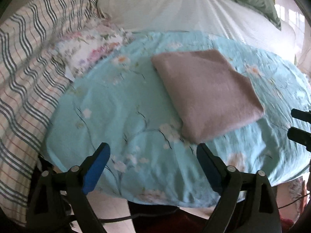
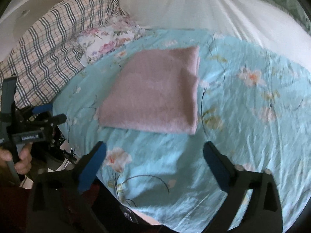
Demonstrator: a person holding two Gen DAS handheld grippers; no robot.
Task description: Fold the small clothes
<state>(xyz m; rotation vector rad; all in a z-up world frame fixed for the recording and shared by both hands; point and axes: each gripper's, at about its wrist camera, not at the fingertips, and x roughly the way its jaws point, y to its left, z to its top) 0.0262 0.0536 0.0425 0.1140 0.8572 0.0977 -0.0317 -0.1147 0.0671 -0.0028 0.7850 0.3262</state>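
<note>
In the middle of both views lies the pink cloth (image 1: 206, 95), folded into a neat thick rectangle and resting flat on the light blue flowered sheet (image 1: 120, 116). It looks finished: edges squared, nothing trailing, so this piece of the task seems done.

At the bottom of the left wrist view the left tongs (image 1: 153, 167) stand wide open over bare sheet, holding nothing, their blue pads (image 1: 97, 170) short of the cloth's near corner. At the bottom of the right wrist view the right tongs (image 2: 154, 167) are likewise spread wide and empty, with the cloth's near edge just beyond the tips. Neither touches the cloth, which fits a release with both tools drawn clear so the fold is not disturbed.

At the left edge of the right wrist view a hand (image 2: 21, 159) grips the handle of the other tool.

In the upper left of both frames a checked blanket (image 1: 29, 68) is bunched aside, with a flowered cloth (image 1: 91, 50) beside it, keeping the folding area free.
</note>
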